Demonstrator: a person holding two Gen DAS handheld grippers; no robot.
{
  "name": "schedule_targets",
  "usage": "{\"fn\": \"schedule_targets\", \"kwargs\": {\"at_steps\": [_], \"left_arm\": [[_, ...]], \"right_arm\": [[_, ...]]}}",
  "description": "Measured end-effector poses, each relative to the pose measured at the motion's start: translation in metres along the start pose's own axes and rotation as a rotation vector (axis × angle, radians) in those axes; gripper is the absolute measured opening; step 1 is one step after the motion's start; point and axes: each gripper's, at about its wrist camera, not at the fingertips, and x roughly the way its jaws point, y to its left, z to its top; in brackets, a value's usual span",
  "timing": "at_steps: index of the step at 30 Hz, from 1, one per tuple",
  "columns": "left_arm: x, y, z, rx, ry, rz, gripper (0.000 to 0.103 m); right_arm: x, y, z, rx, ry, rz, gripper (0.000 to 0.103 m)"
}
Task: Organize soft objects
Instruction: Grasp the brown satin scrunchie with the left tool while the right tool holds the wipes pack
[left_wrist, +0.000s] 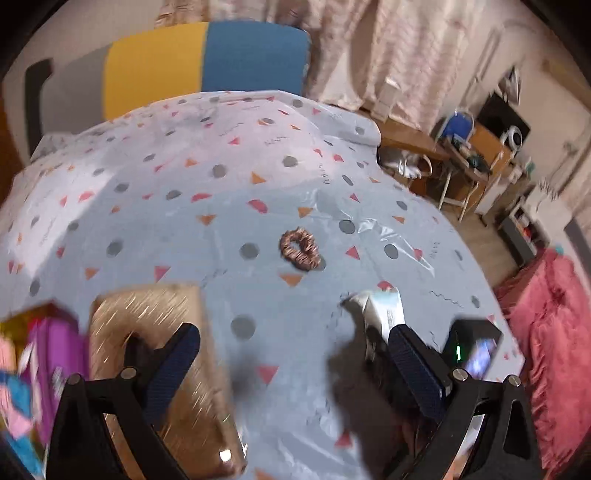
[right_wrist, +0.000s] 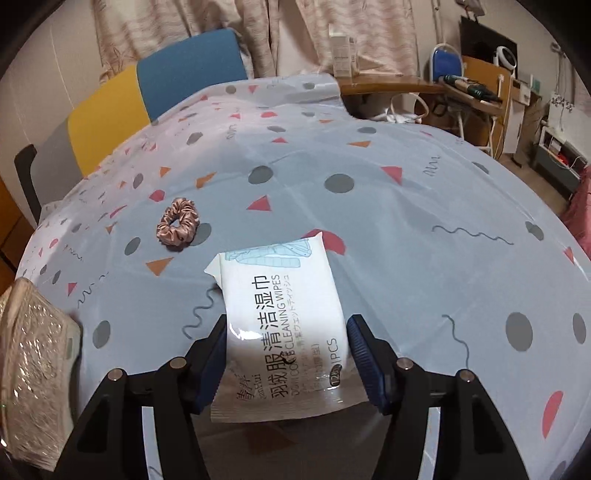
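A white pack of cleaning wipes is held between the fingers of my right gripper, lifted a little above the patterned tablecloth. The same pack shows in the left wrist view beside the right finger. A pink-brown satin scrunchie lies on the cloth, left of and beyond the pack; it also shows in the left wrist view. My left gripper is open and empty above the cloth, its left finger over a glittery gold box.
The gold box's edge shows at the far left. Purple and pink soft items lie left of the box. A yellow and blue chair stands behind the table. A red blanket lies to the right.
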Motion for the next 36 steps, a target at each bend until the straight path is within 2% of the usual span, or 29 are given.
{"fn": "schedule_targets", "kwargs": {"at_steps": [4, 6, 11, 14, 18, 22, 24, 27, 29, 30, 31, 32, 33, 34, 35, 36], "left_arm": [[0.045, -0.015, 0.026, -0.008, 0.055, 0.017, 0.103], [0.068, -0.015, 0.038, -0.055, 0.083, 0.035, 0.103], [0.117, -0.023, 0.058, -0.018, 0.096, 0.090, 0.103], [0.147, -0.025, 0.063, 0.010, 0.130, 0.120, 0.103], [0.177, -0.022, 0.066, 0.024, 0.132, 0.155, 0.103], [0.200, -0.020, 0.069, 0.026, 0.162, 0.172, 0.103], [0.207, -0.019, 0.070, 0.031, 0.152, 0.196, 0.103], [0.217, -0.016, 0.068, 0.014, 0.175, 0.169, 0.101], [0.222, -0.015, 0.065, 0.010, 0.186, 0.189, 0.093], [0.225, -0.015, 0.063, 0.016, 0.193, 0.189, 0.083], [0.225, -0.016, 0.061, 0.033, 0.177, 0.191, 0.081], [0.223, -0.018, 0.060, 0.052, 0.153, 0.191, 0.074], [0.221, -0.020, 0.058, 0.076, 0.136, 0.178, 0.058], [0.218, -0.023, 0.058, 0.098, 0.125, 0.177, 0.035], [0.216, -0.027, 0.057, 0.127, 0.120, 0.178, 0.027], [0.214, -0.028, 0.056, 0.143, 0.122, 0.179, 0.026]], "right_arm": [[0.001, 0.003, -0.003, -0.035, -0.016, -0.022, 0.064], [0.001, 0.007, -0.004, -0.060, -0.026, -0.043, 0.064], [0.002, 0.011, -0.005, -0.087, -0.034, -0.067, 0.064], [0.002, 0.009, -0.006, -0.079, -0.040, -0.058, 0.064], [0.001, 0.009, -0.008, -0.075, -0.048, -0.053, 0.064], [0.000, 0.008, -0.009, -0.072, -0.055, -0.047, 0.064], [-0.001, 0.008, -0.010, -0.073, -0.059, -0.047, 0.064], [-0.001, 0.009, -0.010, -0.079, -0.063, -0.053, 0.064], [-0.002, 0.009, -0.011, -0.080, -0.064, -0.052, 0.064], [-0.002, 0.009, -0.011, -0.079, -0.065, -0.052, 0.064], [-0.003, 0.009, -0.011, -0.079, -0.066, -0.052, 0.064], [-0.003, 0.009, -0.012, -0.080, -0.066, -0.053, 0.064], [-0.003, 0.009, -0.012, -0.080, -0.068, -0.054, 0.064], [-0.003, 0.010, -0.012, -0.082, -0.069, -0.056, 0.064], [-0.003, 0.010, -0.012, -0.083, -0.069, -0.057, 0.064], [-0.004, 0.010, -0.012, -0.083, -0.071, -0.057, 0.064]]}}
